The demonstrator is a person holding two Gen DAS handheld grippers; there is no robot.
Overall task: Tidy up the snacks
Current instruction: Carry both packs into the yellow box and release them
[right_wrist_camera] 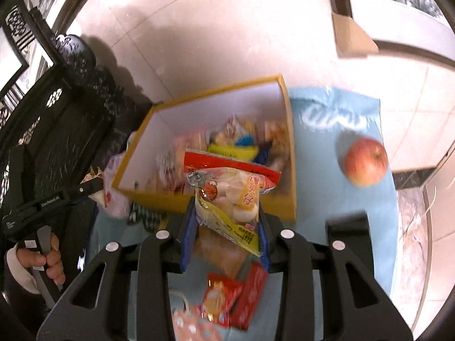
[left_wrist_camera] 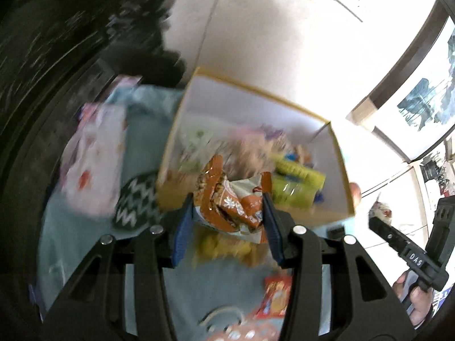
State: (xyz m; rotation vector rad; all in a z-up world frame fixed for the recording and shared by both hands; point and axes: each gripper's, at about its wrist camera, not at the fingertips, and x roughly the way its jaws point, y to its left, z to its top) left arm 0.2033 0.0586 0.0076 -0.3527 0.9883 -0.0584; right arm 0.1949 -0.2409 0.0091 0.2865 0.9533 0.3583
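A yellow-rimmed box (left_wrist_camera: 345, 170) with white inner walls stands on a light blue cloth and holds several snack packets; it also shows in the right wrist view (right_wrist_camera: 287, 108). My left gripper (left_wrist_camera: 227, 213) is shut on an orange-brown biscuit packet (left_wrist_camera: 227, 199), held at the box's near edge. My right gripper (right_wrist_camera: 227, 221) is shut on a clear bag of white round snacks with yellow and red print (right_wrist_camera: 230, 190), held over the box's near wall (right_wrist_camera: 159, 201).
A red apple (right_wrist_camera: 366, 161) lies on the cloth right of the box. Red snack packets (right_wrist_camera: 230, 295) lie on the cloth below the grippers. A white patterned bag (left_wrist_camera: 93, 156) and a green zigzag item (left_wrist_camera: 136, 199) lie left of the box. Dark carved furniture (right_wrist_camera: 65, 108) stands left.
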